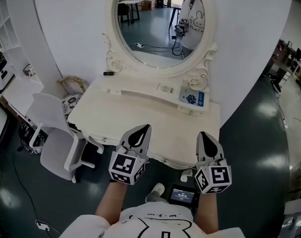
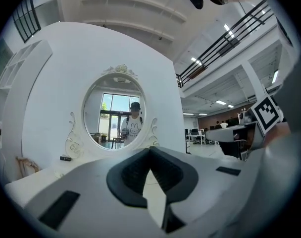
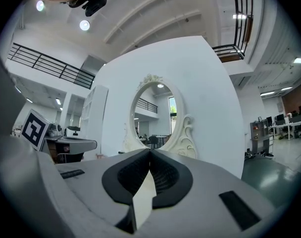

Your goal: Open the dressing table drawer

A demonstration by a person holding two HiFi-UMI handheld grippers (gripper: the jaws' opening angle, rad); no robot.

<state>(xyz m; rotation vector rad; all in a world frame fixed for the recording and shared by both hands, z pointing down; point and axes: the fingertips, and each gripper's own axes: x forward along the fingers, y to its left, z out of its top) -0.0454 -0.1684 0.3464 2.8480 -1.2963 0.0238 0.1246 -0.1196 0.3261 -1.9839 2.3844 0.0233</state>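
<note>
My left gripper [image 1: 145, 128] and my right gripper [image 1: 203, 134] are light grey and come to a point at the front. Inside each are black ribbed pads [image 2: 133, 175]. The left cube [image 1: 126, 166] and the right cube [image 1: 213, 178] have black and white square marks. I wear a white T-shirt [image 1: 155, 223] with short sleeves and a black line drawing. My shoe [image 1: 157, 190] is white and grey.

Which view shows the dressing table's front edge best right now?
Head view: the front edge runs beneath the left gripper and right gripper. Both gripper views show only the mirror beyond their jaws, never the front edge.
</note>
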